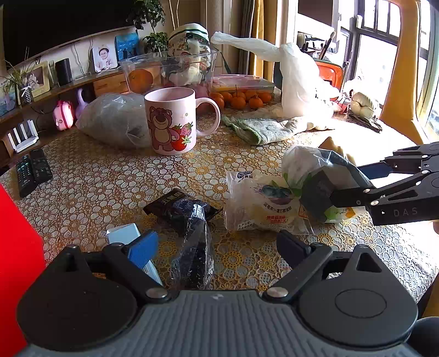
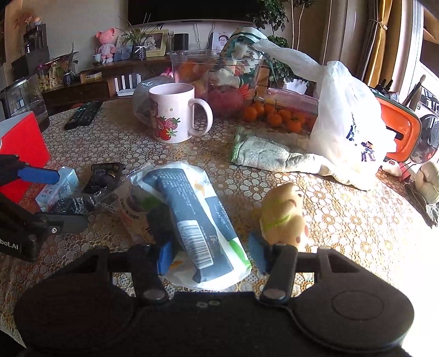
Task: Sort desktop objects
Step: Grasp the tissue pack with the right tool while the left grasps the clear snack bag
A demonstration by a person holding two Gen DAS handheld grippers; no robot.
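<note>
Clearly a home, a lived-in living room. Round table (image 1: 90, 175) under a floral lace cover as the centre of it all. Behind it, a low wooden shelf (image 1: 82, 79) with framed family photos (image 1: 104, 58), potted plants (image 2: 137, 38), a dark television (image 1: 55, 22) above. Beside the table, yellow curtains (image 1: 403, 82) at a sunny window.

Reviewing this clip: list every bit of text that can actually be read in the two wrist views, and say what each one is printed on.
"DAS": right gripper, on its black finger link.
"bot.AI": left gripper, on its body, cut off at the frame edge.
"PAPER": tissue pack, between the right gripper's fingers.
Barcode digits on the tissue pack: too small.
Chinese print on the bread packet, black snack packet and white plastic bag: too blurred to read.
</note>
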